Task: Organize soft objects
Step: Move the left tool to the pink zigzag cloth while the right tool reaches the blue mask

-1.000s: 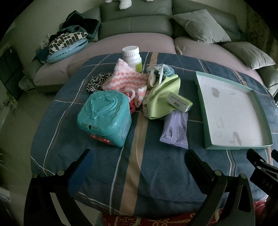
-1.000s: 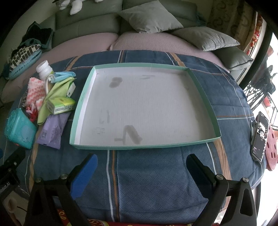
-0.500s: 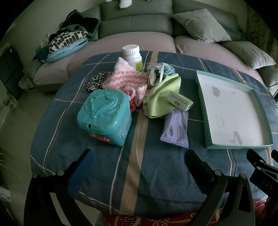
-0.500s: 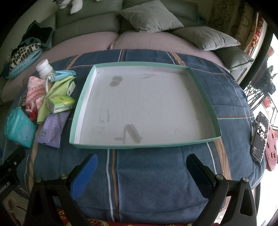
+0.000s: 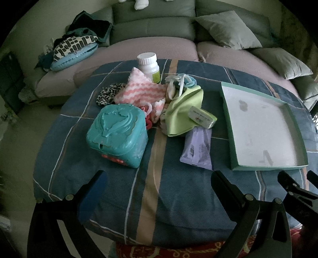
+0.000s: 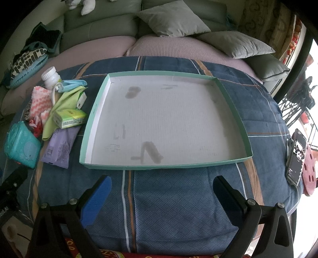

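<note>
Left gripper [image 5: 158,185] spread wide and holding nothing, hovering over the near edge of the blue plaid quilt [image 5: 171,198] that covers the table. Right gripper [image 6: 162,185] likewise wide apart and bare, poised just near of the shallow green-rimmed tray [image 6: 95,111], its white floor bare but for grey smudges. Heaped left of the tray, toward the far side: pink-and-white zigzag cloth [image 5: 142,90], lime green cloth [image 5: 181,114] touching its right edge, leopard-print fabric [image 5: 108,95] peeking out at the far left, tangle of white and blue cords [image 5: 179,81] at the far end. White pill bottle [image 5: 149,67] upright at the far edge of the heap. Small green tissue pack [image 5: 202,119] lying on the lime cloth, purple wipes packet [image 5: 197,148] just near of it, beside the tray's left wall. Teal embossed box [image 5: 117,133] at the near left of the pile, touching it. Phone [image 6: 296,156] well right of the tray, at the quilt's edge. Sofa with grey cushions [image 6: 174,18] beyond the table.
</note>
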A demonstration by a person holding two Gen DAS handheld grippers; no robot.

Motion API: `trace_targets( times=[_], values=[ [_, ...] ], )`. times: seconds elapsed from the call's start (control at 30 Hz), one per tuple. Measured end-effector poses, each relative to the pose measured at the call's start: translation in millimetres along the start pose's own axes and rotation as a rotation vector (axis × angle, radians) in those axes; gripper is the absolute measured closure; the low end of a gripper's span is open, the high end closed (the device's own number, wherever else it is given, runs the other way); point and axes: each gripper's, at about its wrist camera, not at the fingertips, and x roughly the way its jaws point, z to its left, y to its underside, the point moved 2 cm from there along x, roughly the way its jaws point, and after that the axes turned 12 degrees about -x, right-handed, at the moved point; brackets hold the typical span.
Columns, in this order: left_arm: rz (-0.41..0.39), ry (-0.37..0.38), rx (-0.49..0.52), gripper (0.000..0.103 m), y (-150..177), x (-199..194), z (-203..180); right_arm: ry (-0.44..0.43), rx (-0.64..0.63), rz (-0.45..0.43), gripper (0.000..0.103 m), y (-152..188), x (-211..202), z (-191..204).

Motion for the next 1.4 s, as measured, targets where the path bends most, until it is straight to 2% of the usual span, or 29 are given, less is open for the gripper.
trace_targets(
  times=[0.1, 0.2, 0.4, 0.57, 0.7, 0.9, 0.97, 1.1, 1.27, 1.4],
  values=[
    [0.012, 0.044, -0.031, 0.0, -13.5, -9.0, 0.5, -0.02, 0.004, -0.024, 0.0, -4.0, -9.0, -2.5],
    [-0.019, 0.049, -0.049, 0.0, -34.9, -25.3, -0.3, -0.046, 0.023, -0.064, 0.0, -18.0, -20.2, -8.0],
    [-0.106, 0.036, -0.078, 0.0, -89.6, -50.2, -4.2, -0.05, 0.042, -0.152, 0.0, -66.7, -35.5, -16.9],
    [-0.15, 0.044, -0.164, 0.0, -130.2, -49.8, -1.0, -0.053, 0.076, -0.195, 0.0, -104.6, -38.5, -22.7],
    [-0.156, 0.032, -0.254, 0.0, -152.7, -37.8, 6.1, -0.074, 0.09, -0.227, 0.0, -136.8, -37.1, -20.1],
    [-0.13, 0.006, -0.347, 0.0, -177.5, -9.6, 12.6, -0.148, 0.023, -0.242, 0.0, -178.2, -16.8, 1.0],
    [-0.119, -0.006, -0.356, 0.0, -183.5, -2.3, 13.6, -0.176, -0.002, -0.237, 0.0, -184.3, -6.7, 8.9],
    [-0.099, -0.076, -0.35, 0.0, -192.3, 15.8, 18.3, -0.217, -0.029, -0.216, 0.0, -188.7, 14.6, 20.3],
    [-0.052, -0.08, -0.353, 0.0, -201.0, 37.1, 30.0, -0.318, -0.026, -0.165, 0.001, -191.7, 43.0, 36.7],
    [-0.026, -0.116, -0.354, 0.0, -207.9, 58.6, 42.4, -0.378, -0.088, -0.146, 0.005, -198.1, 57.5, 70.0]
  ],
)
